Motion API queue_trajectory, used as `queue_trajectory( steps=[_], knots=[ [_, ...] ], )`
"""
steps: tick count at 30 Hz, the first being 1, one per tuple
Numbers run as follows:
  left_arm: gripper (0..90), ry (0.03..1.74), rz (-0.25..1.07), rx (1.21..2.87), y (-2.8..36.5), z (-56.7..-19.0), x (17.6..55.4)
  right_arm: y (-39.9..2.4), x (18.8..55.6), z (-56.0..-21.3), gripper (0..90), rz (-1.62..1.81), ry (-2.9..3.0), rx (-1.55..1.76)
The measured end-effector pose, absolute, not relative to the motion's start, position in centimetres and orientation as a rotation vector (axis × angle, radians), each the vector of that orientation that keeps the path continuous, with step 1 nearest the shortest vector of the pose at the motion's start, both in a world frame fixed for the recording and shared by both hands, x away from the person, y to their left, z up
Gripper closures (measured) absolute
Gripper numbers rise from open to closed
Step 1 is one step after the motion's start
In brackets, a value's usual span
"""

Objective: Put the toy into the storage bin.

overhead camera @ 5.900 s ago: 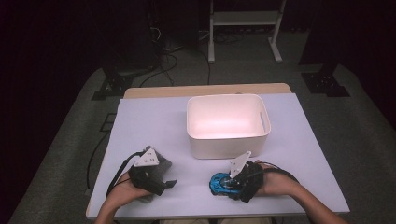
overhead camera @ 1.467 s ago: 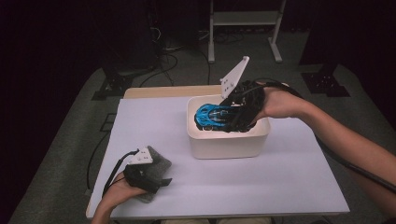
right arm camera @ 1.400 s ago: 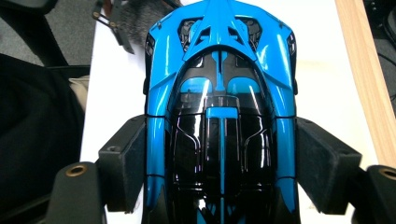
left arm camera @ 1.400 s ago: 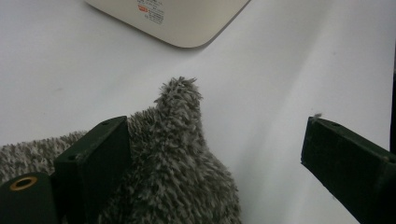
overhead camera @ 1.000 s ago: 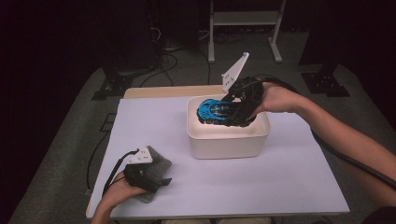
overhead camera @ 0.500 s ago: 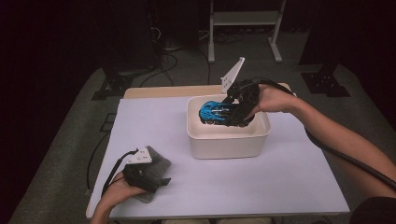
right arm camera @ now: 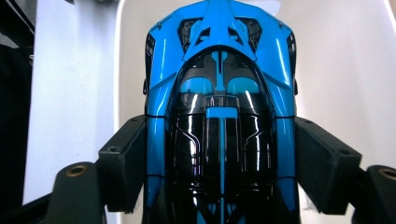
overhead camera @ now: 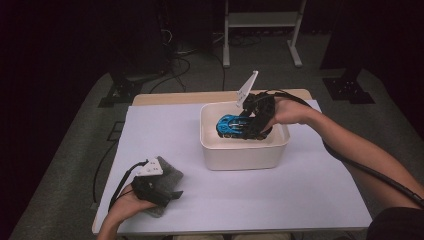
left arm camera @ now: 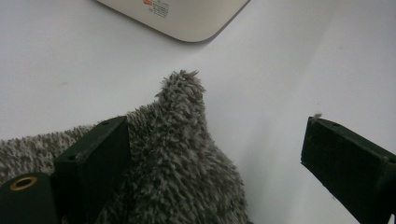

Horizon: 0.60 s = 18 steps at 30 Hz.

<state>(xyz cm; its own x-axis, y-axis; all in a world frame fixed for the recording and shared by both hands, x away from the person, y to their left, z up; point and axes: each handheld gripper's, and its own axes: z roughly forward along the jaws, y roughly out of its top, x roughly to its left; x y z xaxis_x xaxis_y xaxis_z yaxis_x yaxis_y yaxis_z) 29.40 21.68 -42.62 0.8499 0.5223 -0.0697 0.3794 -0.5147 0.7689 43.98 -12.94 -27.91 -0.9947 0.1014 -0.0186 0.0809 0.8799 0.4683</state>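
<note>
Your left gripper [overhead camera: 167,192] rests on the counter [overhead camera: 310,195] with its jaws apart, astride the grey shaggy cloth [left arm camera: 187,158], seemingly parked ready. Your right gripper [overhead camera: 248,125] clamps the blue toy car [overhead camera: 231,125] by its flanks, held inside the white bin [overhead camera: 240,157], apparently for setting down.

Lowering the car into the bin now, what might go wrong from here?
The car is clamped by its sides in the right hand-held gripper and sits tilted above the bin; opening now may drop it nose-first. Its nose is near the bin's left wall, so it might catch the rim.
</note>
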Motion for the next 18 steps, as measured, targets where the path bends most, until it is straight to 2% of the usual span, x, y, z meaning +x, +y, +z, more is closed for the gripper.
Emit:
queue_trajectory(
  steps=[18],
  knots=[
    [7.6,0.659,0.219,2.172,21.9,-42.6,29.4,-11.7,45.1,-31.3,25.2,0.697,3.074,0.155]
  ],
)
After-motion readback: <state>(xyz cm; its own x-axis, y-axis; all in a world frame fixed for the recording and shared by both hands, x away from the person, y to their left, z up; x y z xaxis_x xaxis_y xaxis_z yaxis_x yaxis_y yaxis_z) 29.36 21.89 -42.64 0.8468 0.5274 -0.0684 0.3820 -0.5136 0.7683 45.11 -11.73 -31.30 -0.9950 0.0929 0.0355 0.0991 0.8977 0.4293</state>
